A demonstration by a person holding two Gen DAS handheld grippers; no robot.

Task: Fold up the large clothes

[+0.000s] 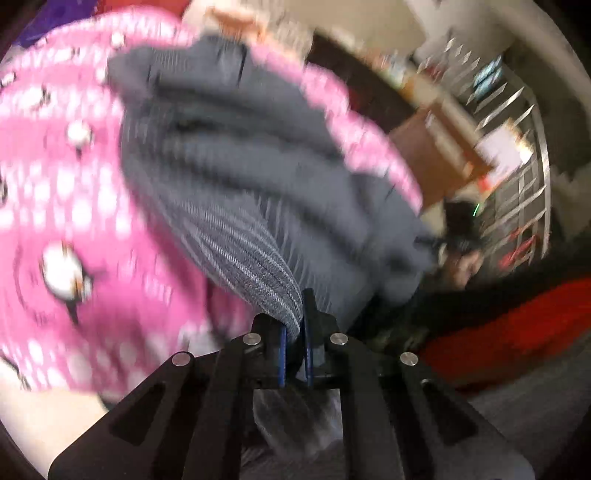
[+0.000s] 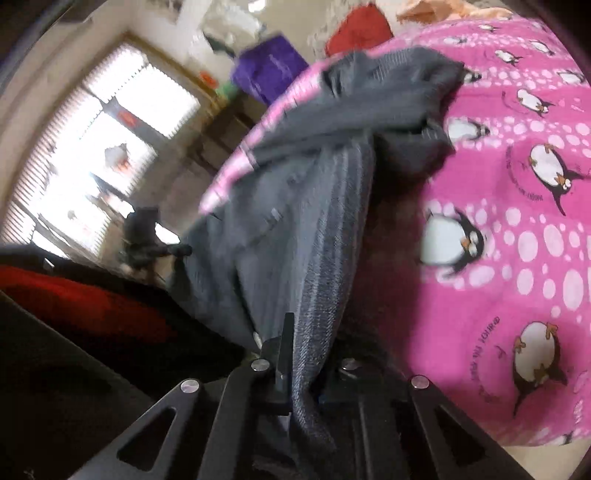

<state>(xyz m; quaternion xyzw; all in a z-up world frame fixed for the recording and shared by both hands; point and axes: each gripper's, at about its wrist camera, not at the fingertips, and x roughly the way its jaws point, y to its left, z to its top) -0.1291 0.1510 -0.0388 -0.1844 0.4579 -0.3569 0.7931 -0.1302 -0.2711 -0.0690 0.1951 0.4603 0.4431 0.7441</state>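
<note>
A grey denim garment (image 1: 236, 177) lies bunched on a pink penguin-print blanket (image 1: 55, 184). In the left wrist view my left gripper (image 1: 295, 332) is shut on a folded edge of this denim, which bulges up between the blue pads. In the right wrist view the same grey garment (image 2: 295, 206) stretches away over the pink blanket (image 2: 517, 221). My right gripper (image 2: 306, 354) is shut on a strip of it; the cloth covers the right finger. Both views are motion-blurred.
Beyond the bed's edge stand a bright window with blinds (image 2: 96, 147), a purple box (image 2: 269, 70) and a red cushion (image 2: 358, 29). Red and black fabric (image 1: 517, 325) lies to the right in the left wrist view, with a brown cabinet (image 1: 436, 155) and railings behind.
</note>
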